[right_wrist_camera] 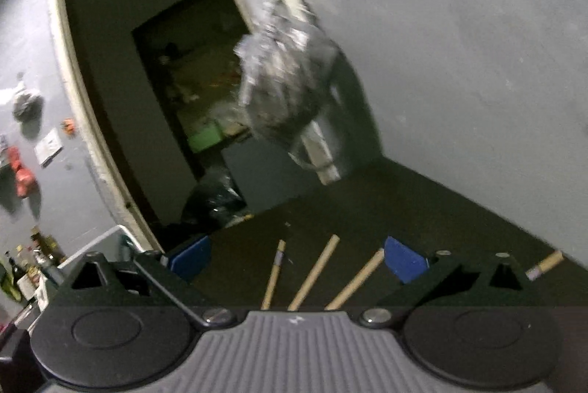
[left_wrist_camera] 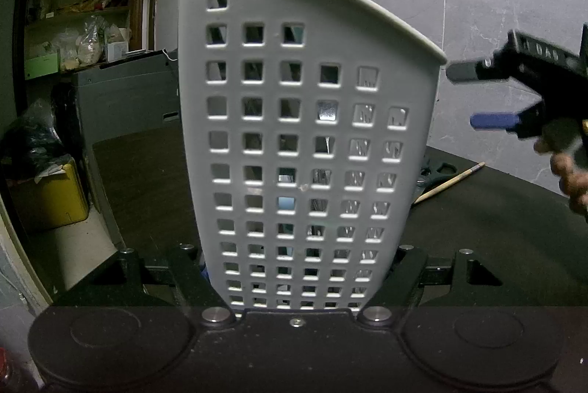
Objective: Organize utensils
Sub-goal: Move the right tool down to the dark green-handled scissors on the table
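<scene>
Left gripper (left_wrist_camera: 297,268) clamped on white holder (left_wrist_camera: 305,136) standing upright on dark counter (left_wrist_camera: 496,227), right gripper (right_wrist_camera: 297,259) jaws wide and empty, three wooden sticks (right_wrist_camera: 316,271) lying on the counter between its fingers

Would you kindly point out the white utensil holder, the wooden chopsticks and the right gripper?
white utensil holder (left_wrist_camera: 305,143): left wrist view, perforated front wall.
wooden chopsticks (right_wrist_camera: 314,271): right wrist view, middle stick's shaft.
right gripper (left_wrist_camera: 474,95): left wrist view, between its fingers.

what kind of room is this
Probably a home kitchen or utility corner: a white perforated utensil holder on a dark table, wooden sticks lying there, and cluttered pantry shelves through a doorway.
</scene>
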